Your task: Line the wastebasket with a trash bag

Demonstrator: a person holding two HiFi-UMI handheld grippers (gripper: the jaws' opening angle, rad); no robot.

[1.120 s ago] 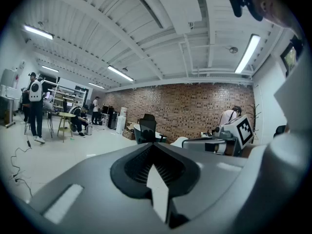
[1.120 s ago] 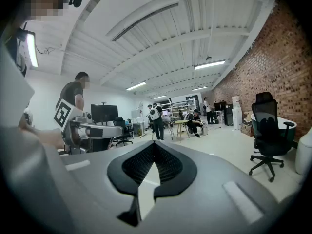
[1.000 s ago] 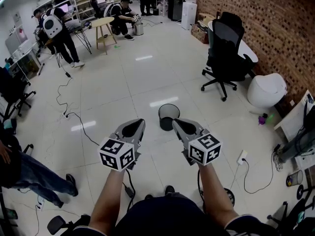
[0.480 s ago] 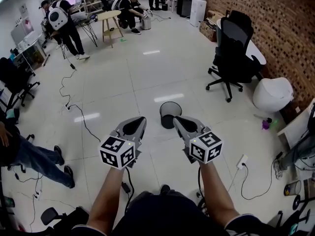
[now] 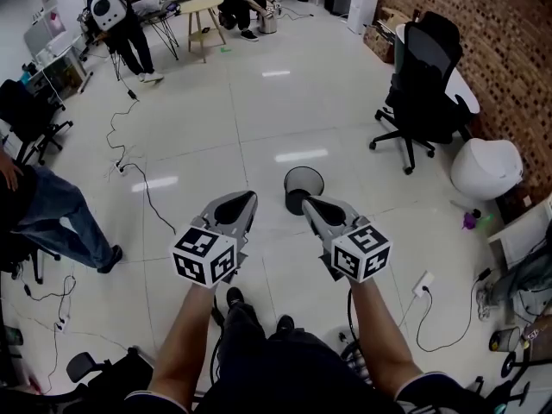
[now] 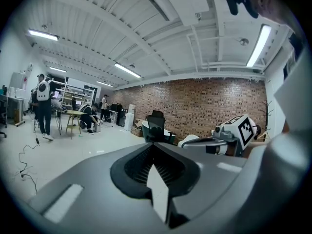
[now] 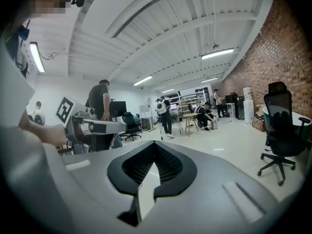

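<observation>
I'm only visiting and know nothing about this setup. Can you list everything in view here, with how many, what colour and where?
wastebasket: one, black mesh, on the white floor just ahead of the claws
office chair: one, black, at right by the wall
brick wall: one, reddish brown, along the right
rounded object: one, white, at the foot of that wall; I cannot tell what it is
stool: one, pale wood, far upper left
cables: several, black, trailing over the floor at left
bystanders: several, far end near the stool
person in jeans: one, left edge
left claw: one, grey, shut, empty
right claw: one, grey, shut, empty
forearms: two, bare, bottom centre
</observation>
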